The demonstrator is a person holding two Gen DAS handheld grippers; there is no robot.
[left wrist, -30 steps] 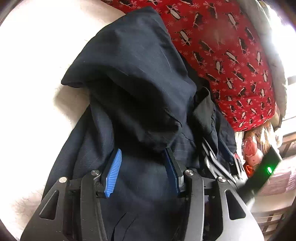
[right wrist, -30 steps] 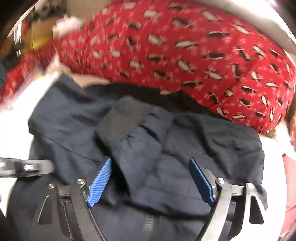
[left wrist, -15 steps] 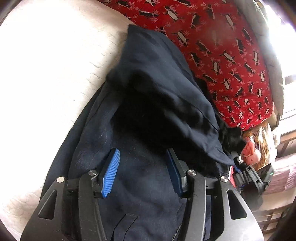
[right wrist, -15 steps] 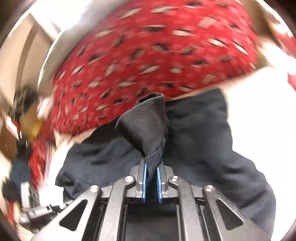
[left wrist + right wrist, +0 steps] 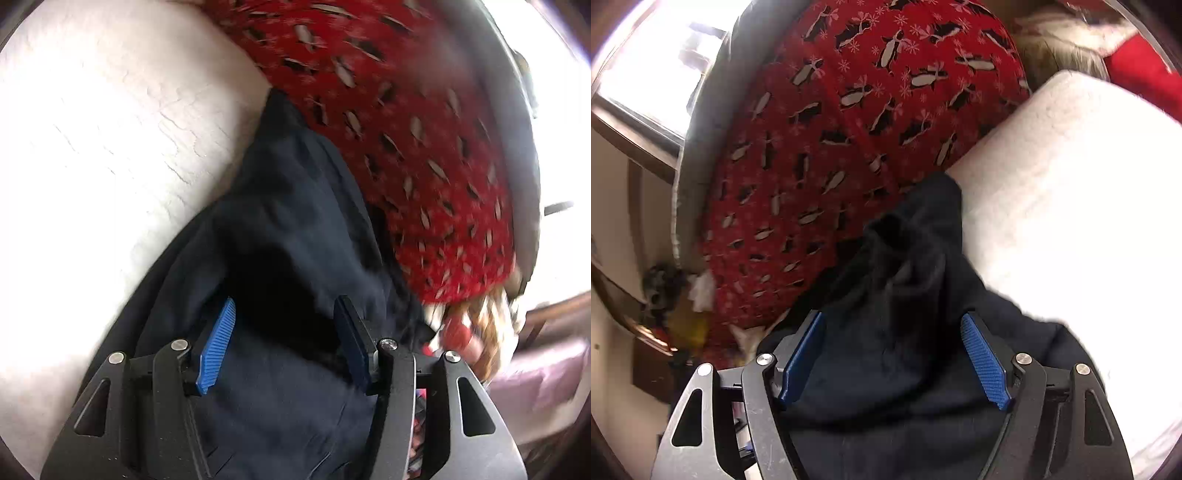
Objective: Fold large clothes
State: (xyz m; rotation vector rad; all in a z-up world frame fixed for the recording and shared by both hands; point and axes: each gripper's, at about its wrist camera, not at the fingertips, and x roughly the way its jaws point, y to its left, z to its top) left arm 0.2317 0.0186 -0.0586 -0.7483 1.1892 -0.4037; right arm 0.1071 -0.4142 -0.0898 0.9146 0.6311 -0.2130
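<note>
Left wrist view shows the left gripper [image 5: 284, 343] with jaws spread wide over the dark navy garment [image 5: 295, 229], gripping nothing; the cloth lies bunched on the white bedcover [image 5: 110, 147], its far end running toward 12 o'clock against the red penguin-print blanket [image 5: 424, 129]. Right wrist view shows the right gripper [image 5: 894, 354] likewise wide open and empty above a rumpled, raised fold [image 5: 916, 236]. Judging from the heaped, uneven layers, folding looks only partly done: smoothing and further folds remain.

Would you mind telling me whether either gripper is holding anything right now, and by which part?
Nothing is held: the left gripper and right gripper are both open over the dark navy garment.
</note>
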